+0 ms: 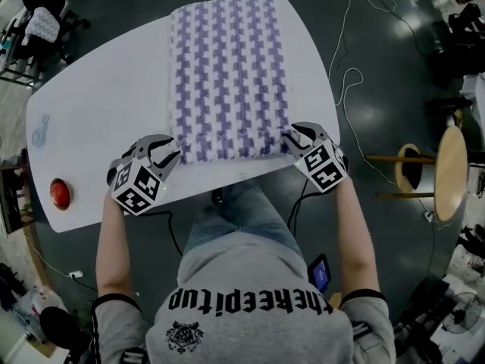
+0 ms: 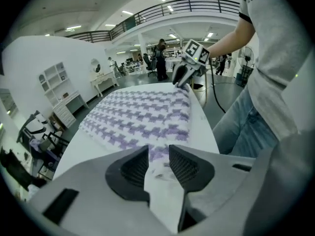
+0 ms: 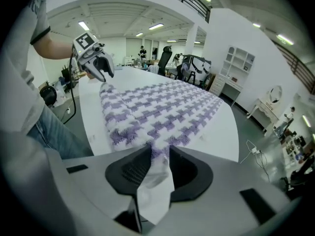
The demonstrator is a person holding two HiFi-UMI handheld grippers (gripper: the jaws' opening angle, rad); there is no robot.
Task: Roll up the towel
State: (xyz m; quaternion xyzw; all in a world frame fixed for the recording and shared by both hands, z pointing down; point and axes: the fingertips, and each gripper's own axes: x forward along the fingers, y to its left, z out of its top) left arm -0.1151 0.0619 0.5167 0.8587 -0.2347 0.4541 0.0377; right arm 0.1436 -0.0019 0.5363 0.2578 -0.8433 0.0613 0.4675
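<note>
A purple-and-white patterned towel (image 1: 227, 74) lies lengthwise on the white table (image 1: 98, 112), and its near edge looks thick and bunched. My left gripper (image 1: 168, 160) hovers at the towel's near left corner. In the left gripper view its jaws (image 2: 158, 154) stand apart, with the towel (image 2: 142, 114) edge just past the tips and bare table in the gap. My right gripper (image 1: 289, 141) is at the near right corner. In the right gripper view the jaws (image 3: 159, 151) are parted, and the towel (image 3: 167, 107) edge reaches between the tips without being pinched.
A red button (image 1: 60, 193) sits near the table's front left corner, and a bluish mark (image 1: 42, 131) lies further back on the left. A wooden stool (image 1: 447, 173) stands on the floor at right, beside white cables (image 1: 345, 89). The person's legs are at the near edge.
</note>
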